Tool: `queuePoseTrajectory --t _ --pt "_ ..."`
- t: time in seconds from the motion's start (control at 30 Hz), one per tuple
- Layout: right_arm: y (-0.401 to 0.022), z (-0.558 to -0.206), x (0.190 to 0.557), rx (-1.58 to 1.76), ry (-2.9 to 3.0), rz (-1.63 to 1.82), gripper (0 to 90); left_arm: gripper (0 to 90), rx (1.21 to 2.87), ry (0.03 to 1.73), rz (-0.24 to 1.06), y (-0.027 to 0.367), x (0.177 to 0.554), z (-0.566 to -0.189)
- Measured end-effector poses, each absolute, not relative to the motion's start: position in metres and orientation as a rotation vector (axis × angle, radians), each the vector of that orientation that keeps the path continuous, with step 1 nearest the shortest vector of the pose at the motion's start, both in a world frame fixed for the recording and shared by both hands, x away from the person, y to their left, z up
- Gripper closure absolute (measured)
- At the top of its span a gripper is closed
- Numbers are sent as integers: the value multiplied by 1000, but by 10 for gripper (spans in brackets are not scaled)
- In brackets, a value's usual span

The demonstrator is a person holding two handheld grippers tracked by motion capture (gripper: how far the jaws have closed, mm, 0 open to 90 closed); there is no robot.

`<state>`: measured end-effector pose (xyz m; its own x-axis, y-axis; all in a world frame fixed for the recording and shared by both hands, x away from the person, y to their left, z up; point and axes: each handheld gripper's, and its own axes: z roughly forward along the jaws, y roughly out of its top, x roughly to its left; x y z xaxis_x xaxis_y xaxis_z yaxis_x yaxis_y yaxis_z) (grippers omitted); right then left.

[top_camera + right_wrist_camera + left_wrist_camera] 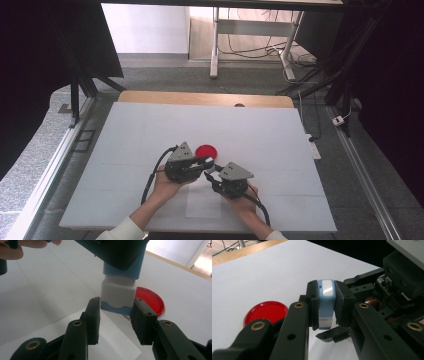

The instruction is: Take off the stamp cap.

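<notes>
One small blue-and-white block (326, 302) is hanging in the air between the two tools, just above the white table (130, 145) and near the person's edge of it. The left hand-held gripper (325, 305) is clamping the block's blue part from both sides, its jaws pressing flat on it. In the left gripper view the block's long axis is running up and down between those jaws, with a glossy white face on its upper end and a white section on its lower end.

In the right gripper view the block's white end (118, 293) (edged with a wavy blue band at the tip) is pointing toward the right hand-held gripper (116, 312). That gripper's jaws are standing either side of the tip, the left one against the white part's corner, the right one close beside the blue band; I cannot tell whether both are pressing.

One red round lid (206, 151) is lying flat on the table just beyond the grippers. One sheet of white paper (202, 204) is lying under the hands.
</notes>
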<state>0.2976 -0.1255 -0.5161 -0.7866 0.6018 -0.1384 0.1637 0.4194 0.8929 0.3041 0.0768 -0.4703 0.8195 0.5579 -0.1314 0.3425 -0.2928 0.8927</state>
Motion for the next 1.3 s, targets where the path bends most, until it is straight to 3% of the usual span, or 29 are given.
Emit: queuePoseTrajectory --t 1.3 --pt "-124 -518 292 656 2170 1295 648 747 1883 687 279 77 301 -472"
